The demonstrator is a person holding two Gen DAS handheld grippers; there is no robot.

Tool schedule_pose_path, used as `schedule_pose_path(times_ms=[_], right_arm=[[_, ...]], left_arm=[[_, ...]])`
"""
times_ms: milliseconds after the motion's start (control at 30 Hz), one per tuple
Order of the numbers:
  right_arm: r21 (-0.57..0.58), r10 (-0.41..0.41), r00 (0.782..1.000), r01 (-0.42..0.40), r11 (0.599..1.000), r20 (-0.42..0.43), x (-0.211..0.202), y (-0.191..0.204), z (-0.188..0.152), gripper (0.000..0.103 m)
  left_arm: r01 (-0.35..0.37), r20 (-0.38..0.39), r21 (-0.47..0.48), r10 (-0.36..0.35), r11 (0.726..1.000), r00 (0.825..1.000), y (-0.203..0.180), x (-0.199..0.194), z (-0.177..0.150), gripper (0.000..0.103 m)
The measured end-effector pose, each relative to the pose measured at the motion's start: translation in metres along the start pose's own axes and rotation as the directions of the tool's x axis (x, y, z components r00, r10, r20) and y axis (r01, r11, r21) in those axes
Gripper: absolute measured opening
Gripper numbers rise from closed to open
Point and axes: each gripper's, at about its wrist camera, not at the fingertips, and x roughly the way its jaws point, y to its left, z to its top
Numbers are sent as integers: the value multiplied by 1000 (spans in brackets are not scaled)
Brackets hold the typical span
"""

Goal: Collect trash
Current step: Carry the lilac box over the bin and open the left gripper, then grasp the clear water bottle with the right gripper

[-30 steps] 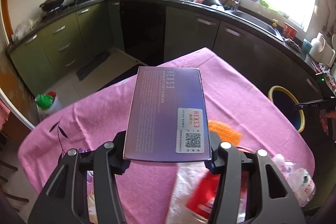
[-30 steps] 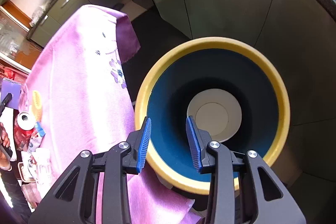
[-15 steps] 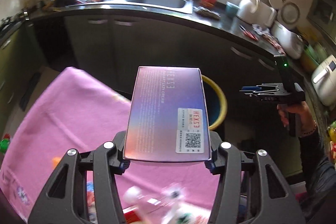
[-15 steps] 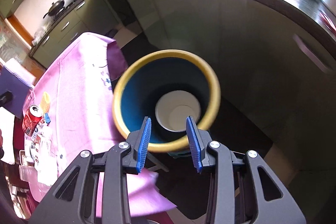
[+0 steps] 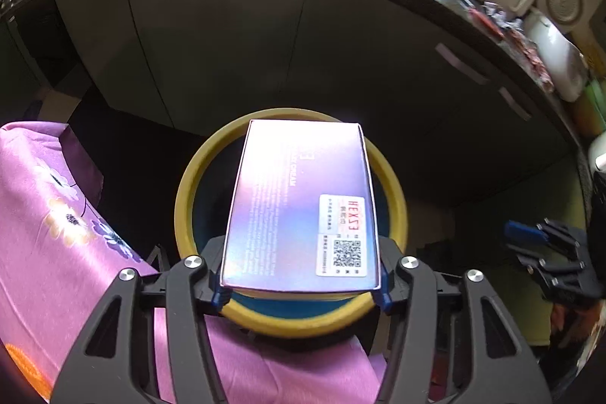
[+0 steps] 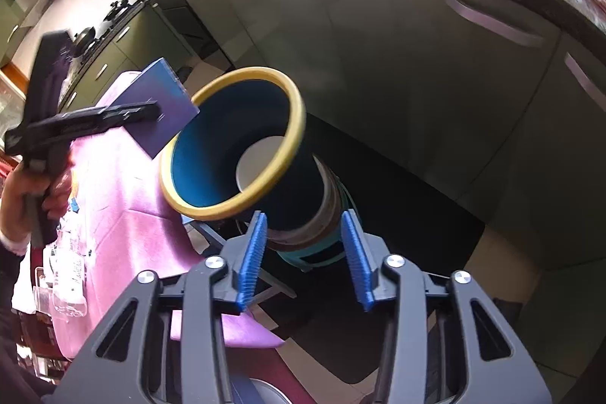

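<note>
Purple carton (image 5: 299, 207) poised right over the yellow-rimmed bin (image 5: 394, 199), between the left gripper (image 5: 301, 286) fingers, which have just been widening (hard to tell whether the pads still press). Right gripper (image 6: 306, 256) empty, partly spread, also just opening, aimed at the bin's outside. White disc already at the bin's bottom. More litter left on the pink tablecloth (image 6: 125, 233): a clear bottle (image 6: 68, 290) and wrappers.
</note>
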Motion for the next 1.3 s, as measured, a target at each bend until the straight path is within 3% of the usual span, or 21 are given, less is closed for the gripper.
schedule_pose_path(times_ms=[33, 200, 367, 533, 633, 767, 1000, 1167, 1300], right_arm=[[3, 0, 1000, 0, 1000, -2, 2, 0, -1, 42], [-15, 7, 1000, -7, 1000, -8, 7, 4, 1, 42], [-60, 31, 999, -32, 998, -22, 13, 30, -2, 42], [-138, 71, 996, -77, 987, -50, 18, 76, -11, 43], [-217, 105, 991, -121, 969, -85, 20, 119, -17, 45], [-324, 158, 973, -207, 923, -171, 20, 180, -24, 45], [-445, 213, 903, -376, 813, -373, 32, 292, -41, 58], [-453, 186, 866, -412, 790, -464, 53, 350, -59, 62], [-496, 101, 865, -374, 784, -492, 66, 379, -76, 66]], left_arm=[[-8, -3, -15, 8, 1000, 1000, 1, 5, 5, 66], [-4, 11, -39, 5, 999, 1000, 8, -8, 8, 66], [68, 80, -31, -66, 997, 995, 13, -77, -19, 67], [97, 222, -28, -88, 995, 971, 19, -168, -65, 70], [76, 308, -45, -59, 996, 950, 29, -216, -102, 72], [18, 357, -120, 26, 993, 934, 52, -262, -154, 73], [-101, 422, -265, 210, 959, 882, 88, -321, -254, 78], [-103, 418, -350, 254, 931, 872, 111, -345, -309, 78], [-136, 418, -358, 289, 924, 861, 115, -358, -338, 80]])
